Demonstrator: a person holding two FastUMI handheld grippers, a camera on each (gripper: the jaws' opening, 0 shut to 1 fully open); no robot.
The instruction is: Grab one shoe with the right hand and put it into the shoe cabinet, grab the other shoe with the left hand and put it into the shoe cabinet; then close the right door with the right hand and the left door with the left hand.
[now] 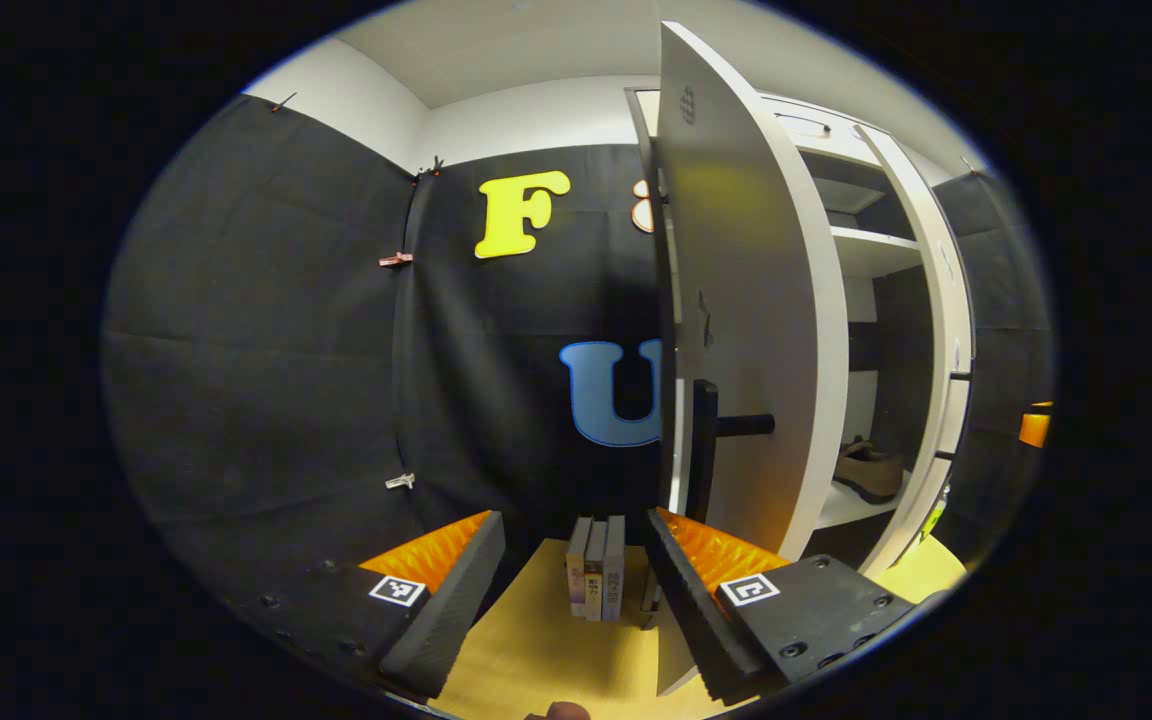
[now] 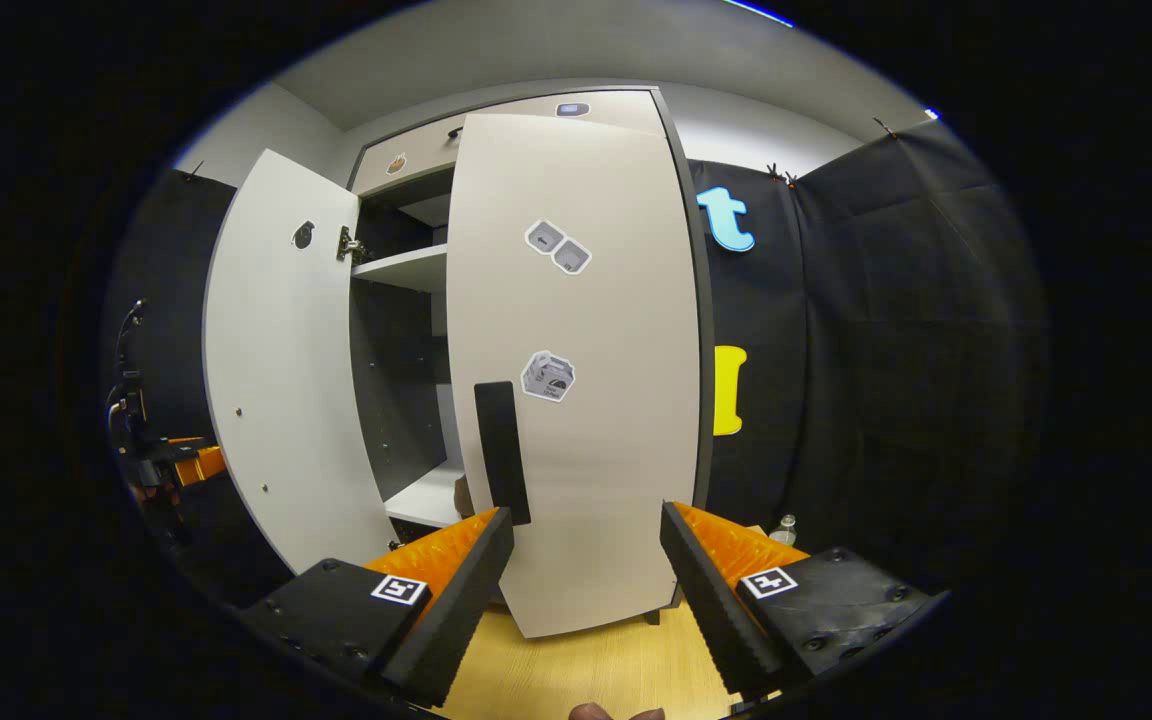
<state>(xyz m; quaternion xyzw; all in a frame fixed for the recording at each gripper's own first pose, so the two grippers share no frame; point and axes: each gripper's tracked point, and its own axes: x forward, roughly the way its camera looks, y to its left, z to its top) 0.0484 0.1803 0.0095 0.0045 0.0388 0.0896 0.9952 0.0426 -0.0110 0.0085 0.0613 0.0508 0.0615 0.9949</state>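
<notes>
Both hand-held grippers are spread wide with nothing between the fingers. The left hand-held gripper [image 1: 576, 580] sits low over the yellow wood floor [image 1: 536, 650], aimed at the outer edge of the left door [image 1: 746, 330], which stands wide open. That door's black handle [image 1: 704, 450] is right above the gripper's right finger, but I can't tell if anything touches it. Just past the fingers, a few books [image 1: 596, 580] stand upright on the floor next to the door's bottom corner.

One shoe [image 1: 868, 470], brownish with a dark sole, is inside the shoe cabinet [image 1: 866, 250], lying on the low white shelf [image 1: 851, 505] seen through the gap between the two doors. The other shoe I can't make out.

The right hand-held gripper [image 2: 586, 580] faces the right door [image 2: 576, 380], which is swung most of the way shut, its long black handle [image 2: 502, 450] just above the left finger. There are a few stickers [image 2: 556, 247] on the door's front. A small bottle [image 2: 784, 530] stands on the floor beside the cabinet, on the right in that view.
</notes>
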